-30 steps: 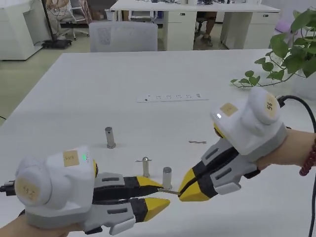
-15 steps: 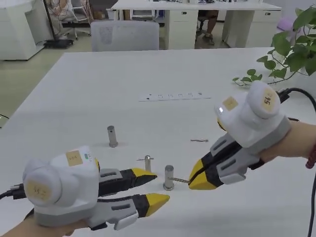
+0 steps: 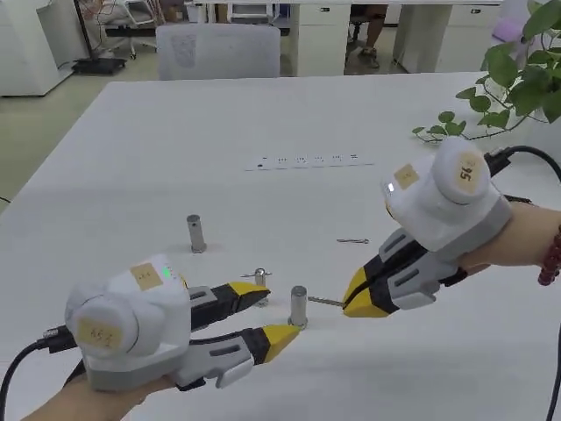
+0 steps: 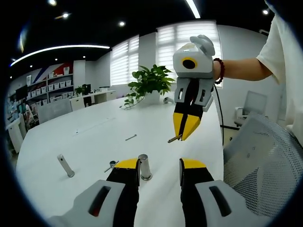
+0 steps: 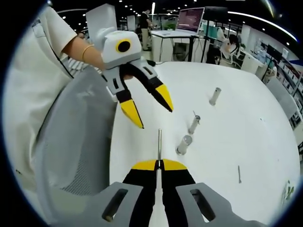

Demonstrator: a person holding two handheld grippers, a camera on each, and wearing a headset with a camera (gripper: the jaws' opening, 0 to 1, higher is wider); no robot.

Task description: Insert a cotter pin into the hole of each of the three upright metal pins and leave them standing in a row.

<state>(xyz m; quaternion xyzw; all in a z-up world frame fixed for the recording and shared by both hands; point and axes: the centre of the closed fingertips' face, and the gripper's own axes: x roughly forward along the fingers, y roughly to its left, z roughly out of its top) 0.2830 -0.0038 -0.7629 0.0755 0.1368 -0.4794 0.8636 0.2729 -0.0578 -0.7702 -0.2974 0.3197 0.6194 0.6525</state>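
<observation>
Presently, the right tongs (image 3: 355,303) are closed tight on one end of a cotter pin (image 3: 326,301), held roughly level above the white surface (image 3: 394,123). Its free end points at the nearest metal pin (image 3: 298,307) and stops just short of that pin's top.

The left tongs (image 3: 270,311) stand wide apart and hold nothing. The nearest metal pin stands upright at their mouth. In the left gripper view it sits just beside one jaw (contact cannot be told).

A second metal pin (image 3: 259,285) stands upright just behind the left tongs' far jaw, with a thin wire crossing its top. A third metal pin (image 3: 195,233) stands upright well apart from the other two, farther back and to the left.

A loose cotter pin (image 3: 352,240) lies flat on the surface, beyond the right tongs.

In the right gripper view, the held cotter pin runs straight out from the closed tips (image 5: 159,164), with the open left tongs (image 5: 152,117) beyond it.
</observation>
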